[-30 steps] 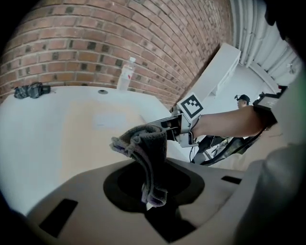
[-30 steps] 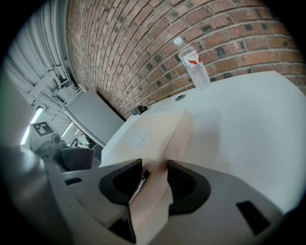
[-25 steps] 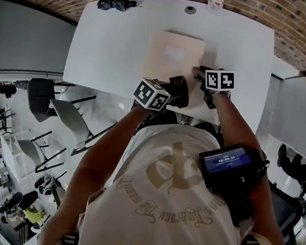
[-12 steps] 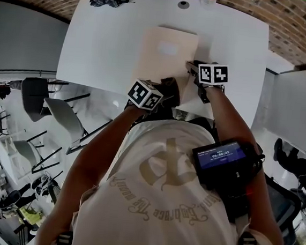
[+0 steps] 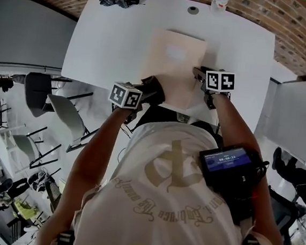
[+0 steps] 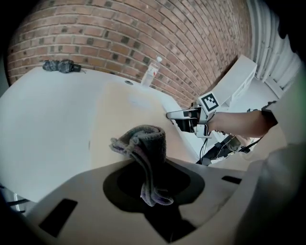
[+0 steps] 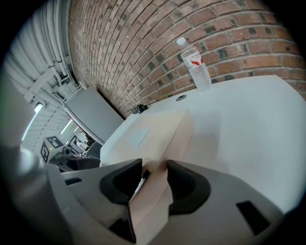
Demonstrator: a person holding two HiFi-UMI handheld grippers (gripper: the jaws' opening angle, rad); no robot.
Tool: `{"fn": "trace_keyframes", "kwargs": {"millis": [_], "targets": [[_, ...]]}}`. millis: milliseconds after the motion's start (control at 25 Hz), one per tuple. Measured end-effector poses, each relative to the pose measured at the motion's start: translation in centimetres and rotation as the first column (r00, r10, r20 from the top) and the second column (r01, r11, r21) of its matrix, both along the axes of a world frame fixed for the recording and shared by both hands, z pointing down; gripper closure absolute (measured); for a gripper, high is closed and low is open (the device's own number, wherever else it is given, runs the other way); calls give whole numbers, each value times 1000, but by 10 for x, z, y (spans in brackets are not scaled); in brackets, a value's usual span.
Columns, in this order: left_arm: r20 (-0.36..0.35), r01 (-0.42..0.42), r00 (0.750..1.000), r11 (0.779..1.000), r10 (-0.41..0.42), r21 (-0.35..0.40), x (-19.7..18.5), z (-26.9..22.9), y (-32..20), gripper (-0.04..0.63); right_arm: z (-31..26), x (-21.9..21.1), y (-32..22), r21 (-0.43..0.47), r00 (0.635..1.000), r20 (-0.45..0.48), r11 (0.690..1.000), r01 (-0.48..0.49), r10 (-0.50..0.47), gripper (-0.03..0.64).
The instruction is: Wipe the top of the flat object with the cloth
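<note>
The white table carries a flat beige box, a water bottle and a dark bundle.

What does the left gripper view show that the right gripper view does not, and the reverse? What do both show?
Only the left gripper view: the grey cloth pinched in the left gripper, and the right gripper seen from outside, with the person's forearm behind it.

Only the right gripper view: that gripper's jaws closed on the box's edge, seen from close, and the bottle's red label.

Both: the flat tan box, the water bottle, the white table and the brick wall.
</note>
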State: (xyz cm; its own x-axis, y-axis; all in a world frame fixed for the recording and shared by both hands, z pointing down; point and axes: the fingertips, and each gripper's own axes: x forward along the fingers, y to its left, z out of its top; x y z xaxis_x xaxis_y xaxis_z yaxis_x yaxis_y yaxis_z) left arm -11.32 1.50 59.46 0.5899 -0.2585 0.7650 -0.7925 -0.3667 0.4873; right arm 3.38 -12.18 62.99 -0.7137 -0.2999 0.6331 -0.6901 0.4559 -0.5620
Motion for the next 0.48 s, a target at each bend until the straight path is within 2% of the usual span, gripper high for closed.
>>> {"fn": "trace_keyframes", "kwargs": {"millis": [280,480], "targets": [[-12,125,992,992,-125,5,-54,0,-2,495,1,-1,-1,-16,1000,0,1000,0,0,440],[-34,161,986,987,-161,2,-76,0,-1,495,2,-1,0,-24,1000,-8,1000,0,-1,440]]}}
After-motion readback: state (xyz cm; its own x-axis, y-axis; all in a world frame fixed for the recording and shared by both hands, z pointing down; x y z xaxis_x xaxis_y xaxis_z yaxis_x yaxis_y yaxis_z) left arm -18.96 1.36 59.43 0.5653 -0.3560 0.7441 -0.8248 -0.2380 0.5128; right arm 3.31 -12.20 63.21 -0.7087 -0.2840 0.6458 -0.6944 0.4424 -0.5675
